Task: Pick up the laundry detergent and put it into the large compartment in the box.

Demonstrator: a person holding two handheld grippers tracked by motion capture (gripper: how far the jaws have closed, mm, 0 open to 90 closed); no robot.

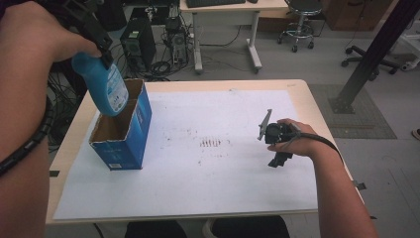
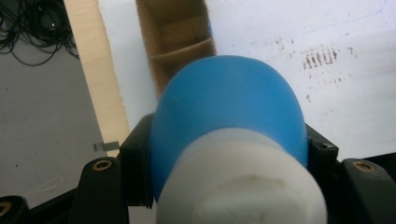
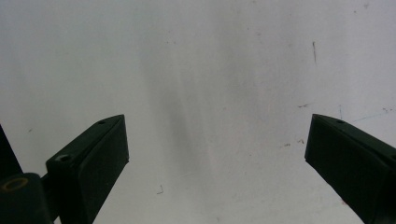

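Observation:
A blue bottle with a white cap hangs bottom-down over the open top of a blue cardboard box at the table's left. My left gripper is shut on the bottle near its neck. In the left gripper view the blue bottle and its white cap sit between the black jaws, with the box's brown inside beyond. My right gripper rests low over the white sheet at the right, and in the right gripper view that gripper stands open with nothing between the jaws.
A white sheet with dark smudges covers most of the wooden table. Behind the table are computer towers, tangled cables, a desk and stools. A black post stands at the right.

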